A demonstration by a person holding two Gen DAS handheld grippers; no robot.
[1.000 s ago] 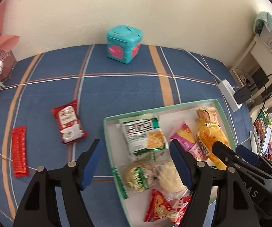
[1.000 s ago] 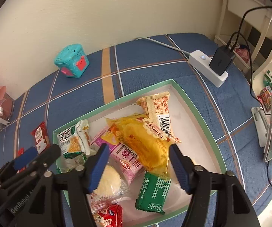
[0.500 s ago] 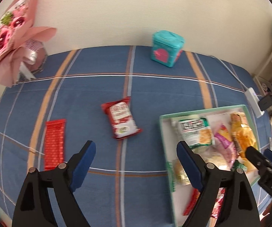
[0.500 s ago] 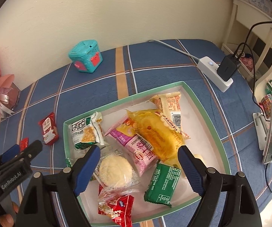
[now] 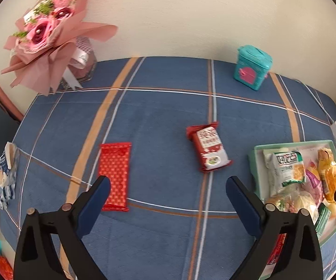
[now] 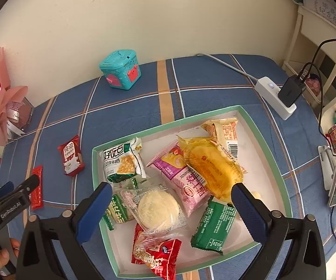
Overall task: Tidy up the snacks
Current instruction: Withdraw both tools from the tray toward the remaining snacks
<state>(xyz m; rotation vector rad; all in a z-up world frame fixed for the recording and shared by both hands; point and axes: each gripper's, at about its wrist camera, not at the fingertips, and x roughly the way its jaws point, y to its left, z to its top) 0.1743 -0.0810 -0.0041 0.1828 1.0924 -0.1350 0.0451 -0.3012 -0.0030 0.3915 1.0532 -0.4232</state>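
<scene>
My left tool hangs wide apart over the blue checked worktop, with nothing between its fingers. Just ahead of its left finger, in the lower middle of the left view, lies a flat red dotted packet; the fingertip overlaps the packet's near end in the picture, though I cannot tell whether it touches. A little right of centre lies a red and white snack packet, apart from the dotted one and near the tray's left wall.

My right tool is also spread wide and empty — it hovers over the green-rimmed tray that fills the middle of the right view. In the tray are a green and white cracker bag, a pink wrapped cake, a yellow wrapped bun lying partly on the pink one, an orange packet toward the far corner, a clear-wrapped round pastry, a green packet and a red packet at the near wall.

At the far edge of the worktop stands a teal toy box. A pink bouquet leans at the upper left of the left view, and a white power strip with a black charger sits at the right.
</scene>
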